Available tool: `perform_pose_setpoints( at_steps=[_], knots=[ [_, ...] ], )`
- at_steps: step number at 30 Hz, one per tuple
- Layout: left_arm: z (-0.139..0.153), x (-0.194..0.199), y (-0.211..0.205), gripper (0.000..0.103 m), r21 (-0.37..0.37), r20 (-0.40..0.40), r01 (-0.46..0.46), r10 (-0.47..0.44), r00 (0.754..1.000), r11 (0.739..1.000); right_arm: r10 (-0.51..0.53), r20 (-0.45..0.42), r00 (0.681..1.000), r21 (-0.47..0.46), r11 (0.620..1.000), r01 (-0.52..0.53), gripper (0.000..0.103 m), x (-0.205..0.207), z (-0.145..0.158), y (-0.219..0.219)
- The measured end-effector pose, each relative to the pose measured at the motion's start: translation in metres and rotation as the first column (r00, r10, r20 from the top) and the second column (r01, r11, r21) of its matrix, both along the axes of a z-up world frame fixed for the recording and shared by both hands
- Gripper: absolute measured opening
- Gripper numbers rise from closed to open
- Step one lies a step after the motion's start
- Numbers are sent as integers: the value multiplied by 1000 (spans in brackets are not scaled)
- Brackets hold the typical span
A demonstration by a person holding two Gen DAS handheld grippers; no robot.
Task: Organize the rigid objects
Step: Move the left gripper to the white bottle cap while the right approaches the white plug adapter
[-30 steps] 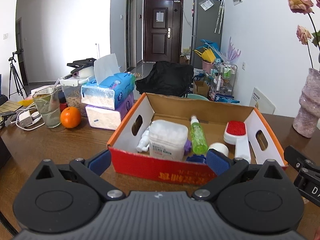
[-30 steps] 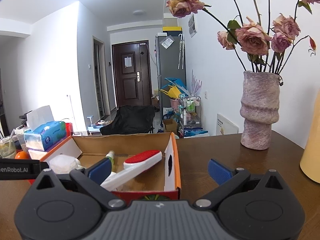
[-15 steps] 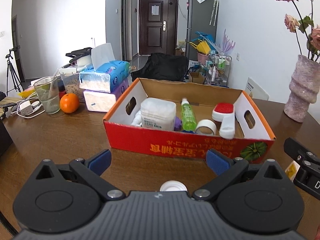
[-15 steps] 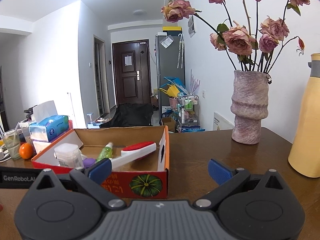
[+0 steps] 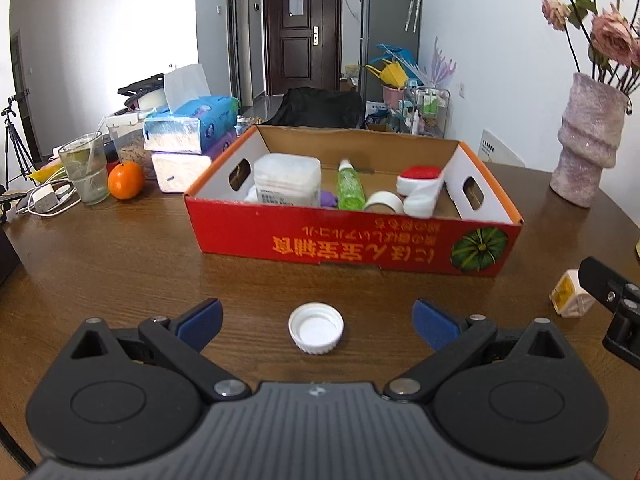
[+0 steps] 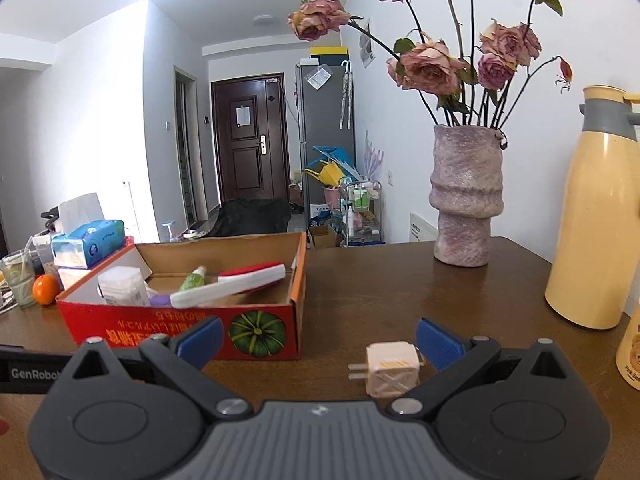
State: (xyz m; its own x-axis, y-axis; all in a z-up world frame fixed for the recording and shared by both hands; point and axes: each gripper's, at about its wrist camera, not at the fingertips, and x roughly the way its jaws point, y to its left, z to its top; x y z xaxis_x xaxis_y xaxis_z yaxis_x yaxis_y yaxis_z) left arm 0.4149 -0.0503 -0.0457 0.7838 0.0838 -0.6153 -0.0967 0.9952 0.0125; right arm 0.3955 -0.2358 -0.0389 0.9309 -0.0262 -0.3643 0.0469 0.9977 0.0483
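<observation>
A red cardboard box point(image 5: 352, 244) stands on the brown table and holds a white tub, a green bottle, a tape roll and a red-and-white brush point(image 6: 236, 284). A white bottle cap point(image 5: 316, 327) lies on the table between the fingers of my open left gripper point(image 5: 316, 320). A cream plug adapter point(image 6: 392, 370) lies on the table between the fingers of my open right gripper point(image 6: 320, 340), close to the right finger. It also shows in the left wrist view point(image 5: 570, 294). The box shows in the right wrist view point(image 6: 180, 328) too.
Tissue packs point(image 5: 192, 136), an orange point(image 5: 125, 180) and a glass point(image 5: 84, 172) stand left of the box. A pink vase point(image 6: 466, 196) with dried roses stands at the back right. A yellow thermos point(image 6: 592, 216) and a small bottle point(image 6: 632, 352) stand at the far right.
Both grippers have pulled back from the box and lowered toward the table. The cap and the plug adapter have come into view between their fingers.
</observation>
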Motion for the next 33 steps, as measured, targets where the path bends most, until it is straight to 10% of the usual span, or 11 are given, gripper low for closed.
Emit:
perform_pose_setpoints(
  at_steps=[33],
  knots=[
    [-50,22,-3,94,16,-116,-35,36,993,999,-42,-98,994,10,999,44,103,-4,-32,-36]
  ],
)
